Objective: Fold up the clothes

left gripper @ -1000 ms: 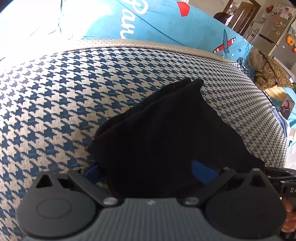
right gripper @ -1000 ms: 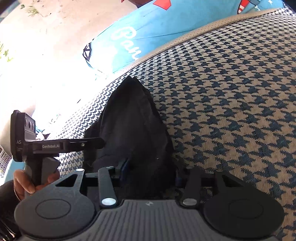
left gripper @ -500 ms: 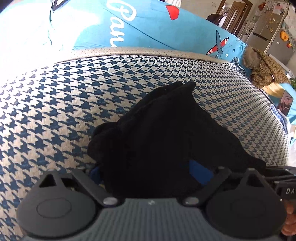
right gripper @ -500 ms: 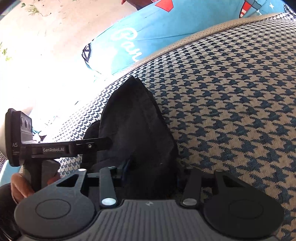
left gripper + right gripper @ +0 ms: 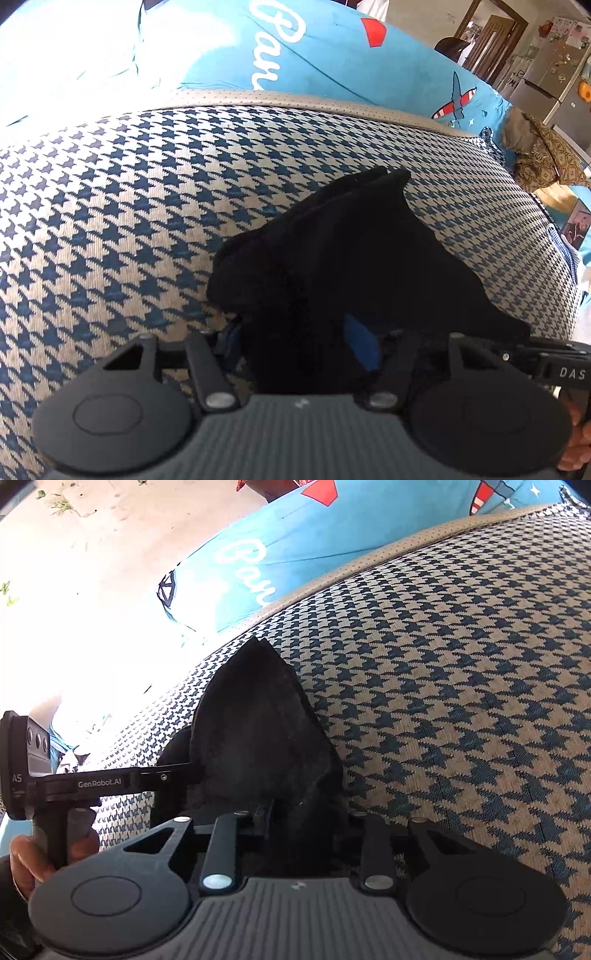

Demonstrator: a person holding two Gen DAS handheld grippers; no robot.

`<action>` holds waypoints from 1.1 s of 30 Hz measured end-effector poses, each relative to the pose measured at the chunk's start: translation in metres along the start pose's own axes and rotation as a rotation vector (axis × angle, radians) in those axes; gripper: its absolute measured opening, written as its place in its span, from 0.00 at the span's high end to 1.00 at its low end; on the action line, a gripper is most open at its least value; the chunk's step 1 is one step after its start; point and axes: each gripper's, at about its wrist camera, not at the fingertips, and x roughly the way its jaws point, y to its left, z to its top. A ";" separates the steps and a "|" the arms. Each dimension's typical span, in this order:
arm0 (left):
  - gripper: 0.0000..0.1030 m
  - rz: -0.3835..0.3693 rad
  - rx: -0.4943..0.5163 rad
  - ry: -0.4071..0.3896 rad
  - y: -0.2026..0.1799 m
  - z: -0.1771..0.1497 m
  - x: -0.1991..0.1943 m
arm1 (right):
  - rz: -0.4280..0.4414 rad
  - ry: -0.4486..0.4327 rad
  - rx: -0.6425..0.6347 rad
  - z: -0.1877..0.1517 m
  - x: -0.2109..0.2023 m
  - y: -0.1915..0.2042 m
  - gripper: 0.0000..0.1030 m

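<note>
Houndstooth cushion [image 5: 129, 229] supports the black garment [image 5: 351, 266]. Left tool [image 5: 306, 350] and right tool [image 5: 306, 823] each clamp a near edge, likely keeping layers aligned for folding.

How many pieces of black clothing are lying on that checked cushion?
1 that I can make out: a black garment bunched on the checked cushion, near edge held by both grippers, left and right. Its layers may hide another piece.

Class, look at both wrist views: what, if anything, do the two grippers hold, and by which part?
Both hold the black garment: the left gripper and right gripper each pinch its near edge, side by side.
</note>
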 end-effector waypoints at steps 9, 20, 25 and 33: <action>0.13 0.011 0.069 -0.019 -0.012 -0.001 0.013 | -0.006 0.001 0.032 0.002 0.004 0.001 0.71; 0.79 0.091 0.147 -0.123 -0.032 -0.010 -0.006 | -0.057 -0.028 -0.051 0.008 0.012 0.021 0.80; 0.80 0.169 0.215 -0.176 -0.050 -0.017 -0.020 | -0.077 -0.058 -0.093 0.012 0.009 0.032 0.83; 0.80 0.278 0.235 -0.229 -0.056 -0.025 -0.043 | -0.046 -0.139 -0.161 0.023 0.006 0.057 0.84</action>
